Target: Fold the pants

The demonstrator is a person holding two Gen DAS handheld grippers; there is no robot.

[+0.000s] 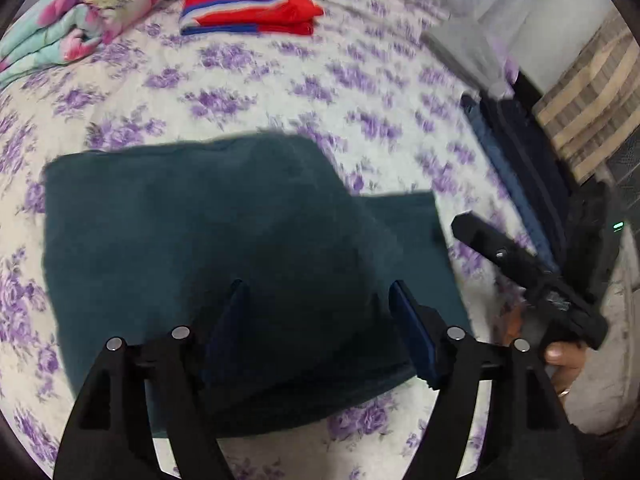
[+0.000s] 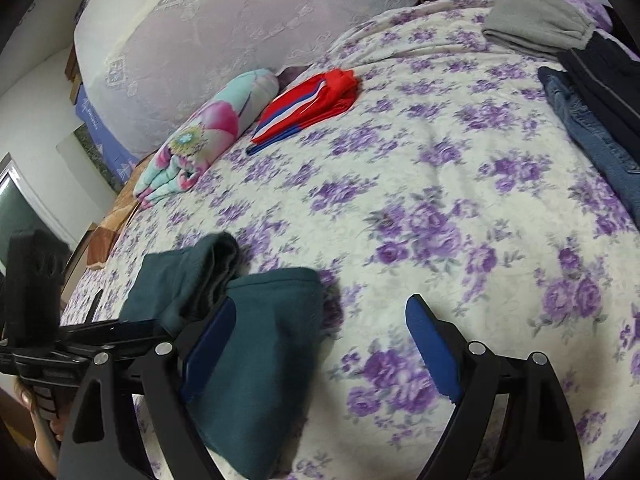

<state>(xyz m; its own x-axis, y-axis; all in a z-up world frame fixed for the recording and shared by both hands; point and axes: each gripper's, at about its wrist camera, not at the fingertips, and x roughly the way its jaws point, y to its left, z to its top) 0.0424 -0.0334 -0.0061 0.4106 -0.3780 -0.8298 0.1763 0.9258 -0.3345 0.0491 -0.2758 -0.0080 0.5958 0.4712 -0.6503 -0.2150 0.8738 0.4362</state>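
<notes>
The dark teal pants lie folded into a thick pad on the purple-flowered bed sheet, with a thinner layer sticking out to the right. My left gripper hovers over the pad's near part, jaws apart, nothing between the blue pads. In the right wrist view the same pants sit at the lower left, one rolled end raised. My right gripper stands open above the sheet; its left finger overlaps the pants' edge. A hand holds its black body.
A folded red, white and blue garment and a rolled pink-and-mint blanket lie at the far side. Grey folded cloth, jeans and dark clothes line the right edge. A lace-covered mattress leans behind.
</notes>
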